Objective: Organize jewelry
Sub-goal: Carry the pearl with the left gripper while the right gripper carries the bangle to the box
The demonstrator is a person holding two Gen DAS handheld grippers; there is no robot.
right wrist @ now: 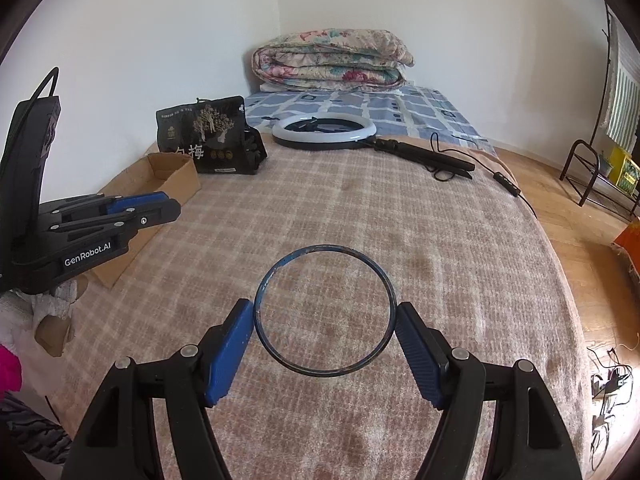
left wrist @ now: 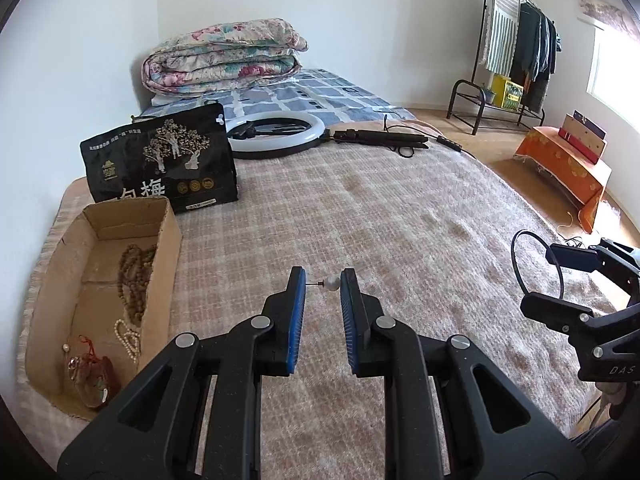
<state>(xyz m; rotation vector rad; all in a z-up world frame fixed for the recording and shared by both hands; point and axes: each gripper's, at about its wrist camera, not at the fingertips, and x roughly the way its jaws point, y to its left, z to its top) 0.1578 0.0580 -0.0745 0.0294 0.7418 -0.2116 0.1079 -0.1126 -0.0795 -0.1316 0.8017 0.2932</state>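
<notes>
My left gripper is shut on a pearl stud earring; the white pearl sits against the right pad and its thin post reaches the left pad. It hangs over the plaid blanket, just right of the open cardboard box. That box holds brown bead strings, a pearl strand and a red trinket. My right gripper is shut on a thin dark blue bangle, its pads pressing the ring's two sides, above the blanket's middle. The left gripper shows at the left, by the box.
A black printed pouch stands behind the box. A ring light with its folded stand and cable lies at the blanket's far end, before a folded floral quilt. To the right are wooden floor, a clothes rack and an orange-covered stand.
</notes>
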